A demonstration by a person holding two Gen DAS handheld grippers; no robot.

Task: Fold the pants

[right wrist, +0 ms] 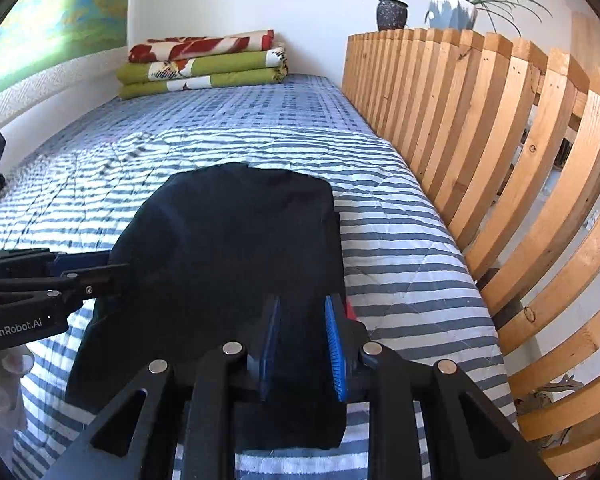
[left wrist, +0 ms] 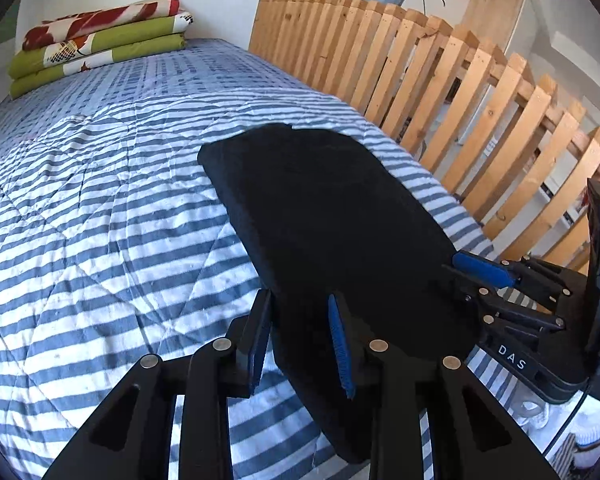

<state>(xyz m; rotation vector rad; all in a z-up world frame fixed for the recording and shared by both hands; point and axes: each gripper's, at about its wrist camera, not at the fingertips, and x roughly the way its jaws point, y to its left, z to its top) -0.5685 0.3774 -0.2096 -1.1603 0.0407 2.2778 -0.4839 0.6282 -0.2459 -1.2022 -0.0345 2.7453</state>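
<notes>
A bed with a blue-striped quilt (left wrist: 100,208) carries folded black pants (left wrist: 332,216) and stacked blankets (left wrist: 100,44)

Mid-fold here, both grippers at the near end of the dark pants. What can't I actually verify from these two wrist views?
- Near hem of the pants: right wrist view, hidden behind the right gripper.
- Layers and creases: the dark cloth shows no detail in either view.
- Left gripper: left wrist view, pad contact with the cloth unclear.
- Red bit beside the right finger: mostly covered, unidentifiable.
</notes>
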